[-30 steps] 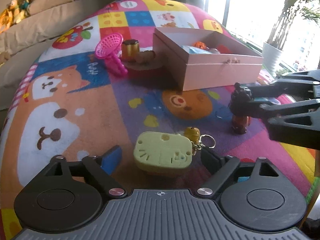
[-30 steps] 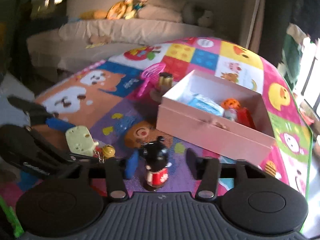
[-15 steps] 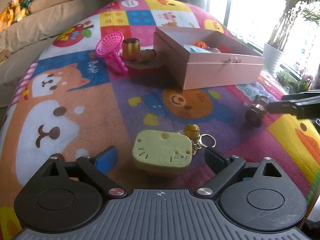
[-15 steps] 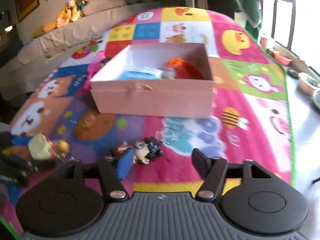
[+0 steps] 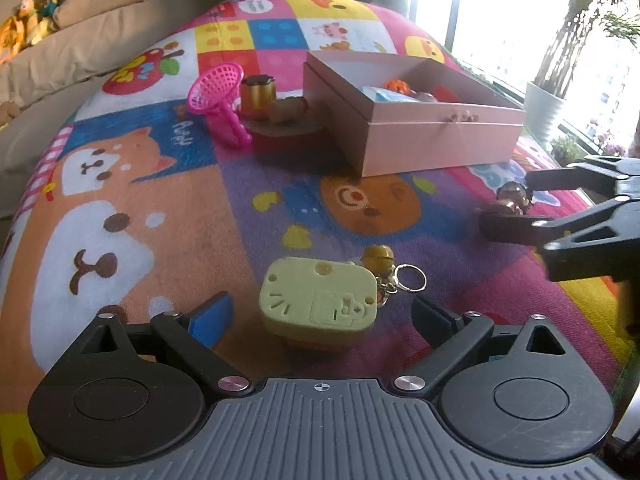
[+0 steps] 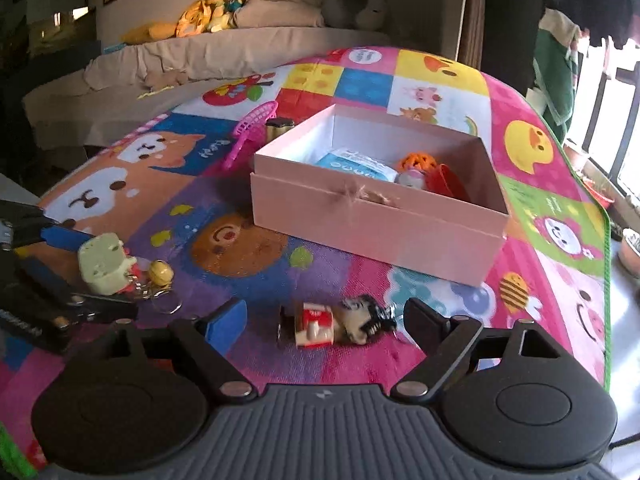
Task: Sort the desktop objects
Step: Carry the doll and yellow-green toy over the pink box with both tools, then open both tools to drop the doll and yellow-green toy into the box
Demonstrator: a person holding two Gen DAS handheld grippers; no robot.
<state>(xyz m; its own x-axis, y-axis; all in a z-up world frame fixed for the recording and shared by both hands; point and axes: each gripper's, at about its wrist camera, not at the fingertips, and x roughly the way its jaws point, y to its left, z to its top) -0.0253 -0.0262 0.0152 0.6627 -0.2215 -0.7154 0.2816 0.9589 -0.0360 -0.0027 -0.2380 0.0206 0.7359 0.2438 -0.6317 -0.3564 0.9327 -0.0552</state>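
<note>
A: Largest item?
B: Patchwork play mat [image 5: 120,208], cartoon animals, covering the whole surface.

A: Next?
B: Pink cardboard box [image 6: 372,224], open-topped, at twelve o'clock from the right gripper. Contents: a blue packet [image 6: 352,166], an orange ball [image 6: 418,160], something red.

A: Grippers?
B: Left gripper [image 5: 320,312], jaws wide, touching nothing. Right gripper [image 6: 320,316], jaws just opened wide; the doll lies loose between them, gripped by neither pad.

A: Task items on the mat?
B: Pale yellow keychain toy [image 5: 318,300], flat between the left fingers, its gold bell [image 5: 378,258] and ring at one o'clock. Black-haired doll figure [image 6: 336,322], on its side, head towards three o'clock in the right wrist view.

A: Remainder?
B: Pink toy net [image 5: 218,98], at eleven o'clock from the left gripper, leaning beside a gold pot [image 5: 258,92] just left of the box.
</note>
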